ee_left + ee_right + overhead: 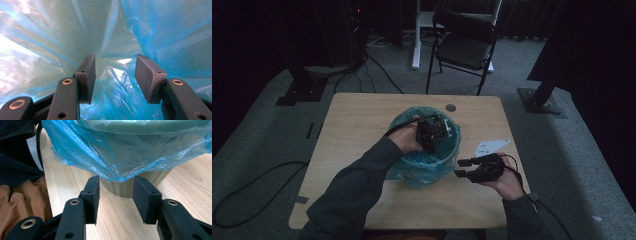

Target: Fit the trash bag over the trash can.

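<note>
A small bin (447,159) lined with a blue plastic bag (412,172) stands in the middle of the wooden table (357,125). My left gripper (428,136) reaches down into the bin's mouth; in the left gripper view it (115,76) stands open, with crumpled blue bag (62,32) ahead and a fold of it between the jaws, not pinched. My right gripper (462,168) hovers open just right of the bin; in the right gripper view it (116,195) faces the bin's ribbed base (135,183) under the bag's hanging edge (112,162), holding nothing.
A grey three-cornered plate (490,147) lies on the table right of the bin. A round hole (451,107) sits near the table's far edge. A black folding chair (464,45) stands behind the table. Cables (257,192) trail on the carpet at left.
</note>
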Demonstrator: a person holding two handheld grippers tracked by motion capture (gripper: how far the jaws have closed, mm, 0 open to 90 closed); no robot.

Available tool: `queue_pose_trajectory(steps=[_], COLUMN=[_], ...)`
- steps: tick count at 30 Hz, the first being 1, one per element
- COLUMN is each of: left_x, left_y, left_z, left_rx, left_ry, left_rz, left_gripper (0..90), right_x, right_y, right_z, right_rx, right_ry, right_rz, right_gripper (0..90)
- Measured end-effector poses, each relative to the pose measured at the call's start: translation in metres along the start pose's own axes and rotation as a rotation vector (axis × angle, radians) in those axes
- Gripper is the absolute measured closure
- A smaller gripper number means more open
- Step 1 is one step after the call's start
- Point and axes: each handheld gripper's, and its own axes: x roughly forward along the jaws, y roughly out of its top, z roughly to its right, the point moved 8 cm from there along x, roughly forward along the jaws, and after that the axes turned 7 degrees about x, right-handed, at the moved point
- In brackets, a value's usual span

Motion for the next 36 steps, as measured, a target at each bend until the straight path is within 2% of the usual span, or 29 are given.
queue_pose_trajectory(steps=[6, 7, 12, 23, 32, 36], left_x=[-0.012, -0.017, -0.034, -0.057, -0.073, -0.078], left_y=[0.0, 0.0, -0.004, -0.014, -0.013, -0.013], left_z=[-0.003, -0.003, -0.004, -0.008, -0.007, -0.007], left_rx=[-0.024, -0.039, -0.071, -0.106, -0.13, -0.128], left_ry=[0.021, 0.028, 0.045, 0.087, 0.12, 0.137], left_rz=[0.053, 0.08, 0.148, 0.221, 0.294, 0.316], left_gripper=[51.5, 51.5, 51.5, 51.5, 51.5, 51.5], right_x=[0.0, 0.0, 0.0, 0.0, 0.0, 0.0], right_y=[0.0, 0.0, -0.001, -0.001, -0.001, -0.001], right_z=[0.0, 0.0, 0.0, 0.0, 0.0, 0.0], right_rx=[-0.001, 0.0, 0.003, 0.002, 0.008, 0.004], right_ry=[0.0, 0.0, -0.002, -0.002, -0.001, -0.001], right_rz=[0.0, 0.0, 0.0, -0.001, -0.002, 0.001], right_gripper=[56.9, 56.8, 56.7, 56.6, 56.5, 56.5])
